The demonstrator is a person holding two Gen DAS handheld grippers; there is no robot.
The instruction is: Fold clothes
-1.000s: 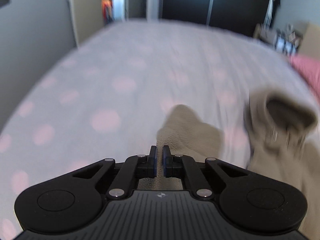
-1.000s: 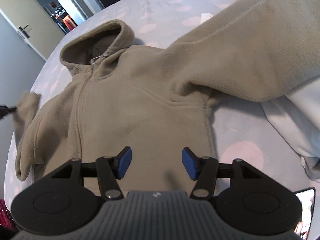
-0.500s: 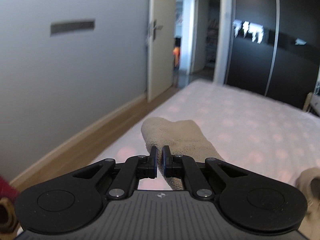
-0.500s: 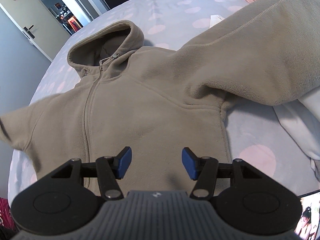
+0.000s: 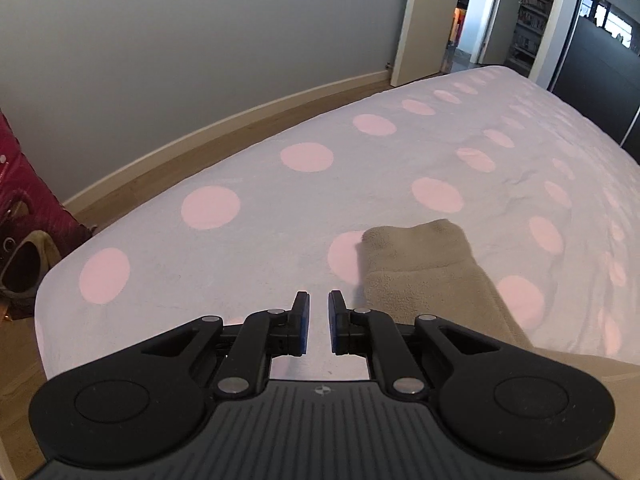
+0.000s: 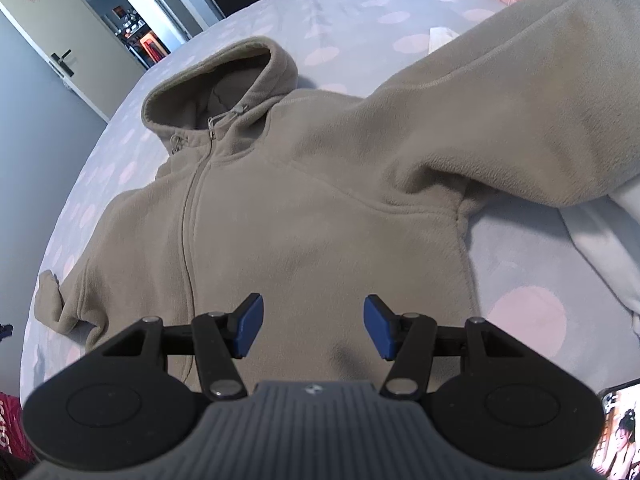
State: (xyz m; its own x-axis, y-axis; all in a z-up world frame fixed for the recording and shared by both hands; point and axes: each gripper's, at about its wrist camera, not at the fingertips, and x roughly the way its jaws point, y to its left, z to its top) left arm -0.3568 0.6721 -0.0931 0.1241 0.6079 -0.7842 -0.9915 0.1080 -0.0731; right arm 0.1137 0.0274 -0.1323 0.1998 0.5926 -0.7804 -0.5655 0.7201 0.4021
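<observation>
My left gripper (image 5: 318, 307) is just starting to part its jaws w/ nothing between them — the hoodie's left sleeve cuff (image 5: 416, 256) lies on the polka-dot bedspread (image 5: 248, 168) just ahead and to the right of the tips. My right gripper (image 6: 312, 322) hangs about half spread, gripping nothing, over the lower front of the beige fleece hoodie (image 6: 320, 216) — it's spread flat, zipper (image 6: 188, 216) left of the tips, hood (image 6: 224, 80) far ahead, other sleeve running off up-right.
</observation>
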